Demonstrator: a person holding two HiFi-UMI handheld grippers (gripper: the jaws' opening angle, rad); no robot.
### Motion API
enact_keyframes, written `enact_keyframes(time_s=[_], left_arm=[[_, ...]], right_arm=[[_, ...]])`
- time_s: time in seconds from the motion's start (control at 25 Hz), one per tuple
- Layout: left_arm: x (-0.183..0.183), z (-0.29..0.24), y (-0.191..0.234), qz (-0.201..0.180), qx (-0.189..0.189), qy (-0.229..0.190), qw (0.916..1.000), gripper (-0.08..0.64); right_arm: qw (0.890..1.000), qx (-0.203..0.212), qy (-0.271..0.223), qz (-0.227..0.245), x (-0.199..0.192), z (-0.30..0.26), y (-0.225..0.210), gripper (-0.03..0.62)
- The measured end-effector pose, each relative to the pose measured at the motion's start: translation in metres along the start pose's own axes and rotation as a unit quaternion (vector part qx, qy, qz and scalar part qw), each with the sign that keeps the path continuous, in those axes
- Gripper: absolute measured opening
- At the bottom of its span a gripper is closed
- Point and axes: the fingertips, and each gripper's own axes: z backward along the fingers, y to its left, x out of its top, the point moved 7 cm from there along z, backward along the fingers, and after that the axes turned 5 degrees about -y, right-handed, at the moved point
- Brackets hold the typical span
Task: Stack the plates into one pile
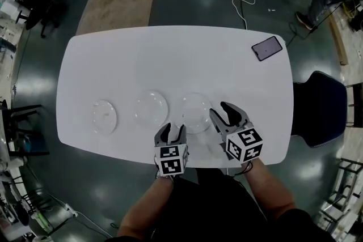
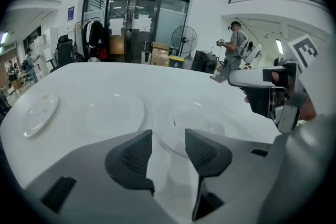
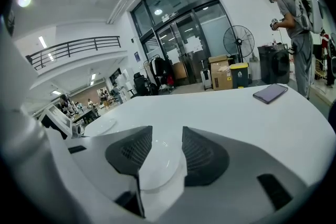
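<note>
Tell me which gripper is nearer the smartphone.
Right. The right gripper is by the near edge of the table, nearer the person and left of the smartphone. The left gripper is further left still, farther from it.

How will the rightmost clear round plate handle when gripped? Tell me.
Probably stiff and light: the clear round plate looks thin and shallow. Glossy glints suggest it's slippery; it may slide on the smooth white table.
</note>
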Motion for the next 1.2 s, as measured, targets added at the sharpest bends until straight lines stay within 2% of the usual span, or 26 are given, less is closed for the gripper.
enact_keyframes(time_s=[0.48,0.76,1.2], left_arm=[[-0.007,-0.010,-0.001,0.001,0.011,0.028,0.9995,0.210],[-0.007,-0.012,0.001,-0.023,0.025,0.032,0.9989,0.209],[-0.012,-0.016,0.004,-0.001,0.018,0.043,0.9989,0.207]], right_arm=[[0.999,-0.005,0.034,-0.028,-0.023,-0.006,-0.012,0.181],[0.998,-0.011,0.053,-0.041,-0.037,-0.009,-0.013,0.183],[0.993,-0.009,0.076,-0.088,-0.053,-0.018,-0.012,0.186]])
